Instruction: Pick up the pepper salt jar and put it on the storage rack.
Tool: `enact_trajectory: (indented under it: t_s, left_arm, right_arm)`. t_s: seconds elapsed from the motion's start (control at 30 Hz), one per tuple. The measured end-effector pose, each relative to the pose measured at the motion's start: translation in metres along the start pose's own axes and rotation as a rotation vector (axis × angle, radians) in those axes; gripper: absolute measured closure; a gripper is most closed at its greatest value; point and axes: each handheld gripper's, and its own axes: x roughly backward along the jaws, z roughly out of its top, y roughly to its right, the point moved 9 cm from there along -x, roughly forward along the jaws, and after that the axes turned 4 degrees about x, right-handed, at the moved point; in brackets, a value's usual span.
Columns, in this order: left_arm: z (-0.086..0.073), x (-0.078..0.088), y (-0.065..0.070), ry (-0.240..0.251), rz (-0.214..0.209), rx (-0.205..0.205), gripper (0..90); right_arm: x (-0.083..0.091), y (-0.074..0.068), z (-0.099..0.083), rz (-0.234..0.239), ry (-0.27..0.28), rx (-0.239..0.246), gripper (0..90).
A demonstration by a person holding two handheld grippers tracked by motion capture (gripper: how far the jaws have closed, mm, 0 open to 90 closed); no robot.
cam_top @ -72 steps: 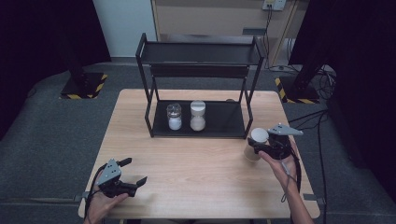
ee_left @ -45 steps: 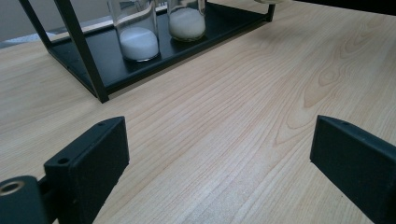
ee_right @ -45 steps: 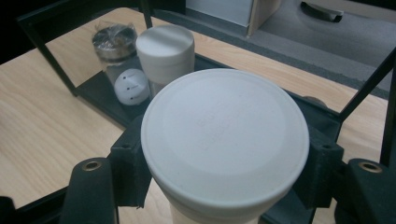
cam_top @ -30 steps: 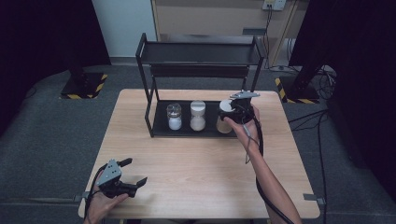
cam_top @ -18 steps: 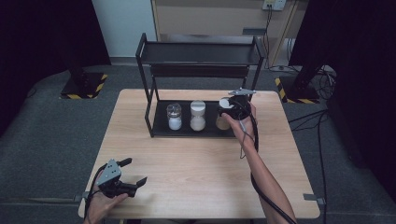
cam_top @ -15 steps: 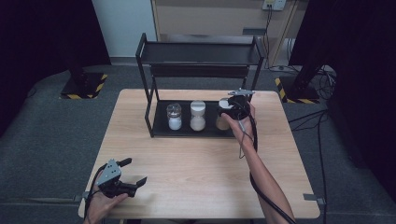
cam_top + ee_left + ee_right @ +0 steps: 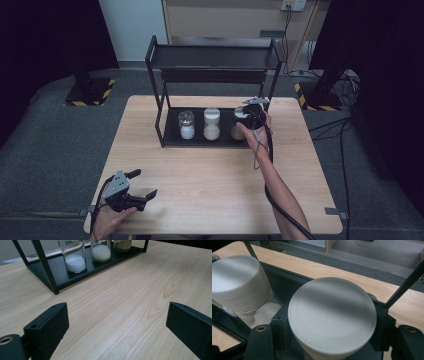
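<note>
Right gripper (image 7: pixel 248 116) fingers clenched on brown-filled jar (image 7: pixel 237 129), now on rack (image 7: pixel 165 82) lower shelf beside two jars. Release remains. Left gripper (image 7: pixel 136 186) fingers released, idle on table (image 7: pixel 210 170).

Table (image 7: pixel 210 180): centre of the high view, floor on all sides.
Rack (image 7: pixel 215 60): on the table's 12 o'clock half, two shelves, one above the other.
Lower shelf (image 7: pixel 172 135): holds three jars in a row running 9 to 3 o'clock.
First jar (image 7: pixel 186 125): 9 o'clock end of the row.
Second jar (image 7: pixel 211 124): middle, just beside the first.
Third jar (image 7: pixel 238 125): 3 o'clock end, between the jaws of the right gripper (image 7: pixel 248 119), beside the rack's post.
Left gripper (image 7: pixel 131 192): at the table's 7 o'clock corner, well apart from the rack, jaws wide over bare wood.
Cable (image 7: pixel 272 165): runs from the right gripper toward 6 o'clock along the forearm.
</note>
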Motion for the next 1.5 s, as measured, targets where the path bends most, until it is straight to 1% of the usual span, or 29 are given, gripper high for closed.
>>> enact_trajectory:
  t_s: [0.03,0.1,0.17,0.23,0.3,0.53,0.57,0.6,0.63,0.7,0.77,0.83,0.9,1.0,1.1,1.2,1.27,1.33,1.43,1.5]
  left_arm:
    - [0.000,0.000,0.000,0.000,0.000,0.000,3.5]
    - [0.000,0.000,0.000,0.000,0.000,0.000,3.5]
    - [0.000,0.000,0.000,0.000,0.000,-0.001,3.5]
    - [0.000,0.000,0.000,0.000,0.000,-0.001,3.5]
    - [0.000,0.000,0.000,0.000,0.000,-0.002,3.5]
    - [0.000,0.000,0.000,-0.001,-0.002,-0.005,3.5]
    - [0.000,0.000,0.000,-0.001,-0.001,-0.005,3.5]
    - [0.000,0.000,0.000,-0.001,-0.001,-0.005,3.5]
    - [0.000,0.000,0.000,0.001,-0.001,-0.005,3.5]
    - [0.000,0.000,0.001,-0.001,-0.001,-0.006,3.5]
    - [0.000,0.000,0.001,-0.002,-0.001,-0.009,3.5]
    - [0.000,0.000,0.001,-0.002,-0.001,-0.009,3.5]
    - [0.000,0.000,0.001,-0.003,-0.001,-0.009,3.5]
    - [0.000,-0.001,0.001,-0.002,-0.002,-0.008,3.5]
    - [0.000,-0.001,0.001,-0.004,-0.001,-0.007,3.5]
    - [0.000,0.000,0.001,-0.002,-0.001,-0.005,3.5]
    - [0.001,-0.001,0.001,0.000,-0.004,-0.005,3.5]
    - [0.001,-0.001,0.001,-0.002,-0.004,-0.004,3.5]
    - [-0.001,-0.001,0.000,-0.004,-0.003,0.005,3.5]
    - [-0.001,0.001,0.000,0.003,-0.003,0.012,3.5]
  right_arm:
    - [-0.001,0.000,-0.001,0.001,-0.001,0.004,33.6]
    - [-0.001,0.000,-0.002,-0.004,-0.002,-0.006,33.6]
    - [-0.002,0.000,-0.002,-0.002,-0.006,-0.006,33.6]
    - [-0.003,0.000,-0.004,-0.004,-0.007,0.002,33.6]
    - [-0.004,-0.001,-0.006,-0.005,0.003,0.002,33.6]
    - [-0.004,-0.001,-0.007,-0.006,0.008,-0.001,32.9]
    - [-0.004,-0.001,-0.007,-0.008,0.008,0.001,31.2]
    - [-0.003,-0.001,-0.006,-0.009,0.019,0.006,27.4]
    - [-0.002,-0.001,-0.006,-0.009,0.027,0.005,25.5]
    - [0.003,-0.001,-0.003,-0.013,0.051,0.012,20.1]
    - [0.010,0.000,0.002,0.002,0.075,0.012,17.6]
    - [0.019,-0.002,0.008,-0.005,0.101,0.028,15.1]
    - [0.026,-0.002,0.015,0.010,0.120,0.035,13.6]
    - [0.039,-0.005,0.023,0.021,0.144,0.055,12.6]
    - [0.049,-0.009,0.027,0.036,0.160,0.072,12.2]
    - [0.060,-0.013,0.030,0.043,0.180,0.093,12.2]
    - [0.067,-0.015,0.031,0.058,0.194,0.092,12.1]
    - [0.075,-0.018,0.032,0.063,0.199,0.109,11.9]
    - [0.088,-0.021,0.029,0.082,0.218,0.119,10.3]
    - [0.096,-0.023,0.025,0.082,0.227,0.129,9.4]
